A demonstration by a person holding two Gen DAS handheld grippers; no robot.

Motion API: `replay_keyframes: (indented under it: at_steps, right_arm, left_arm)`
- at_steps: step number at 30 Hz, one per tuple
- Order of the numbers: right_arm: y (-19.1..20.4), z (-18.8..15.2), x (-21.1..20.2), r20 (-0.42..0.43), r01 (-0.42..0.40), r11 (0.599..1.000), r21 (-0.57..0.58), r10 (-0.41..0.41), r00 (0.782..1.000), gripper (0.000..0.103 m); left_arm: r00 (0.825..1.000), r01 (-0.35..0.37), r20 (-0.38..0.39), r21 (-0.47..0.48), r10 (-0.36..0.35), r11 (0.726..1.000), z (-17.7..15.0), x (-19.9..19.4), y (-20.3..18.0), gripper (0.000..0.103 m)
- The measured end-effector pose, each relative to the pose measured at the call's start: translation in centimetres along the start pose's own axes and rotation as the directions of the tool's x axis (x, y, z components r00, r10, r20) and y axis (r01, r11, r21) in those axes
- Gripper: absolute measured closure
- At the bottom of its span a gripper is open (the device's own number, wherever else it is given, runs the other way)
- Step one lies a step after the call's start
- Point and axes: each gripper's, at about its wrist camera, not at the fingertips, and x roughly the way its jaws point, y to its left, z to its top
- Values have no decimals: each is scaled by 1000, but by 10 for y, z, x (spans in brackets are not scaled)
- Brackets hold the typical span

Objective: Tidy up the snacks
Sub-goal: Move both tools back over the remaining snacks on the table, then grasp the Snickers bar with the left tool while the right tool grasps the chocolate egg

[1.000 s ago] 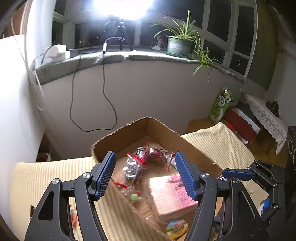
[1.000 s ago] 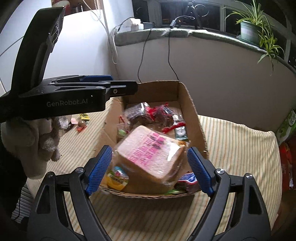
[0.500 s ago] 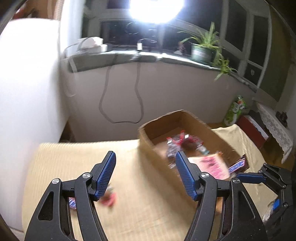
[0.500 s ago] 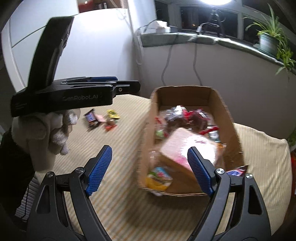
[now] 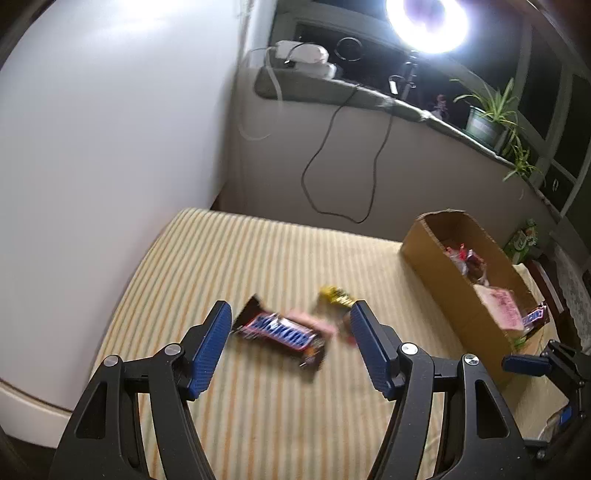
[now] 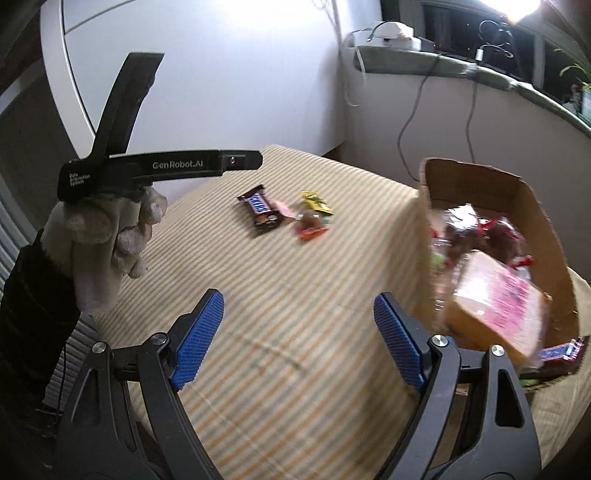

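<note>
A Snickers bar (image 5: 280, 334) (image 6: 261, 211) lies on the striped cloth, with a pink wrapper (image 5: 314, 322), a yellow packet (image 5: 334, 295) (image 6: 316, 202) and a red candy (image 6: 310, 226) beside it. My left gripper (image 5: 290, 345) hovers open above the bar, which shows between its blue pads without touching them. Nothing is between the blue pads of my open right gripper (image 6: 299, 334), which hangs over bare cloth left of the cardboard box (image 6: 424, 236) (image 5: 436, 266). The box holds a pink-labelled bread pack (image 6: 498, 306), dark wrapped snacks (image 6: 476, 229) and another Snickers bar (image 6: 561, 352).
A gloved hand (image 6: 107, 236) holds the left tool at the left of the right wrist view. A white wall (image 5: 92, 147) bounds the cloth's left side. A windowsill (image 5: 332, 90) with a bright lamp (image 5: 428, 22), cables and a potted plant (image 5: 487, 118) runs behind.
Both grippers swung left, away from over the box. The left one now sits above the loose snacks on the cloth; the right one moved from above the bread pack to bare cloth.
</note>
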Motion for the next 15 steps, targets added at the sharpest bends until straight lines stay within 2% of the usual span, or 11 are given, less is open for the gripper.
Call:
replay_keyframes:
  at_steps: [6,10,15]
  right_arm:
    - [17,10,23,0,11,1000,-7,-11,1000,17]
    - [25,15,42,2,73,997,-35,-73,997,17]
    - [18,21,74,-40,86,996,15,-85,996,20]
  left_arm:
    - [1000,-2,-28,-28,1,1000,-15,7,19,36]
    - [998,15,-53,-10,-15,1000,-25,12,18,37]
    - [996,32,-83,2,-32,999,-26,26,13,36]
